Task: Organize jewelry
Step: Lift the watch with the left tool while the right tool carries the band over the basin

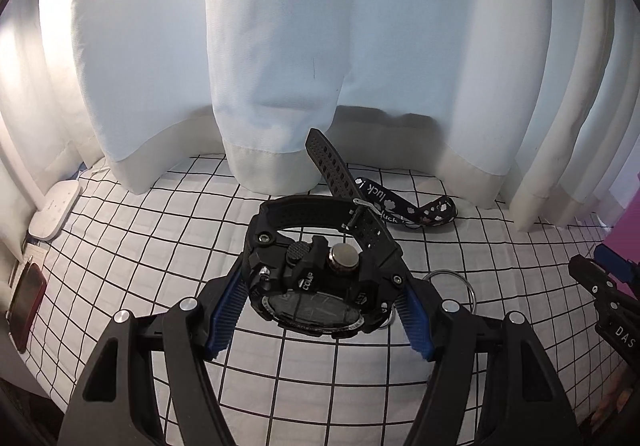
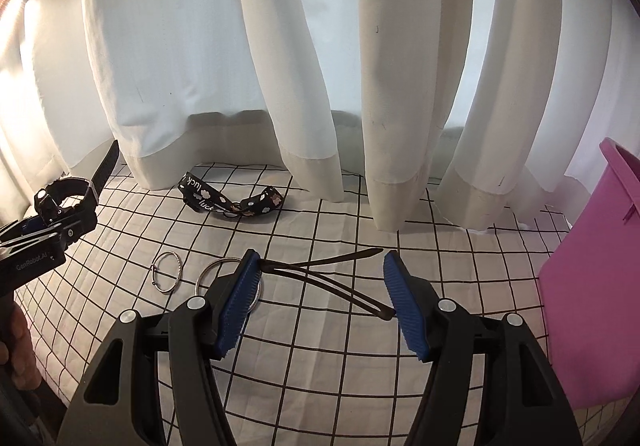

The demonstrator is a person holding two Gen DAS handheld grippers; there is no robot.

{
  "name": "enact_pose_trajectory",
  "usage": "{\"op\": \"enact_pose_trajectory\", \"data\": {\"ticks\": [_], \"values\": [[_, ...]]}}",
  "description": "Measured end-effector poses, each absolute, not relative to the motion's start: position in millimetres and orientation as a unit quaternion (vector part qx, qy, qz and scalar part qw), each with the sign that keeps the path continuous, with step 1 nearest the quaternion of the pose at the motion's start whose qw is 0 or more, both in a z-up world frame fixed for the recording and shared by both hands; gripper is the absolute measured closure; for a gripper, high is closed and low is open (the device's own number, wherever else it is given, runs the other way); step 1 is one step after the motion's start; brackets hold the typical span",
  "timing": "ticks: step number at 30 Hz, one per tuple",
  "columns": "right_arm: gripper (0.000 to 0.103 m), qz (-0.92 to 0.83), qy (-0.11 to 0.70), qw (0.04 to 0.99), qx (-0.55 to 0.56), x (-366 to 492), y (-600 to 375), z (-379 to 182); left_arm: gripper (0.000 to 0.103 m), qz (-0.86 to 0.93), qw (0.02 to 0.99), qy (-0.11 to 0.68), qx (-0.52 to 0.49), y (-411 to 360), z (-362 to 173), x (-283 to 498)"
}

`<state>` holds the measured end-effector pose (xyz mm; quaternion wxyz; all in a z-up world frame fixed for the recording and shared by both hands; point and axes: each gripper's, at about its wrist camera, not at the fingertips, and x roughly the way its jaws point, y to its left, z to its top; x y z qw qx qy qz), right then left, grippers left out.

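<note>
Black watch (image 1: 316, 278) clamped between left gripper (image 1: 320, 310) jaws, above grid cloth (image 1: 160, 246).

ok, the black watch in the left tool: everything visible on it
The watch is a chunky black digital sports model, plastic or resin by its look, with round side buttons, one marked COMP. The left tool clamps its case between blue ribbed pads, lifted off the grid-pattern cloth. The perforated strap is buckled into a loop, its tail pointing toward the curtain.
</note>
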<state>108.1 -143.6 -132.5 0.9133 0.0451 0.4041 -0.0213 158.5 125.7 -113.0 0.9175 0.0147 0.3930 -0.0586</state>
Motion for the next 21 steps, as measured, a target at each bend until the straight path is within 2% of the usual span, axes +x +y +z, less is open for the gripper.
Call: {"op": "enact_pose_trajectory", "data": {"ticks": [11, 21], "values": [[0.041, -0.05, 0.362, 0.929, 0.054, 77, -167, -71, 0.037, -0.106, 0.929, 0.351, 0.044, 95, -50, 137], [0.041, -0.108, 0.315, 0.94, 0.07, 38, -213, -17, 0.037, -0.192, 0.926, 0.318, 0.061, 29, -10, 112]]}}
